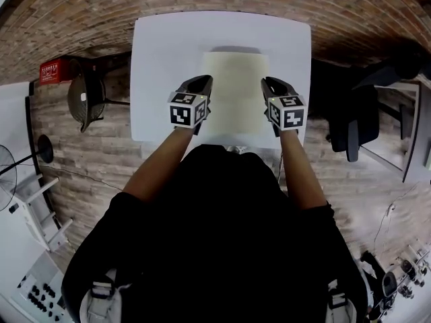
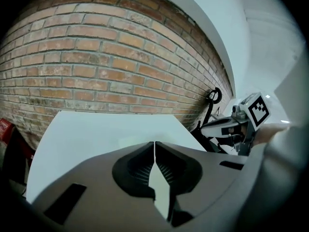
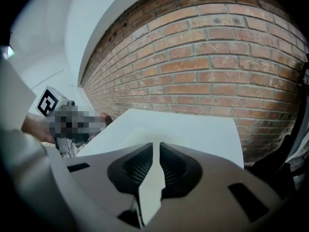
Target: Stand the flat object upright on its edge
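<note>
- Hidden: your black top (image 1: pixel 215 234) covers the middle of the table's (image 1: pixel 155 59) near edge.
- Hard to read: the board doesn't stand out in either gripper view, pale on a white top. Contact btwn tips and board can't be told from any view.
- Board (image 1: pixel 236 89): pale cream, lying flat, mid-table, btwn your two grippers. Thin shadow along its far edge.
- L gripper (image 1: pixel 200 83): jaws pressed together, nothing btwn them. Tip just beside the board's left edge.
- R gripper (image 1: pixel 271 85): jaws a thin slit apart, nothing in the slit. Tip just beside the board's right edge.
- Cube (image 2: pixel 258 108): the R gripper's marker cube shows at the right of the left gripper view; the rest of that gripper is partly cut off by your L gripper's own body.
- Wall (image 2: pixel 96 57): brick, behind the table's far edge.
- Chair (image 1: pixel 353 126): black, right of the table, well apart from the board.
- Fan (image 1: pixel 10 163): cut off at the head view's left edge.
- Red box (image 1: pixel 54 71): left of the table by the bricks; its print is too small to read.
</note>
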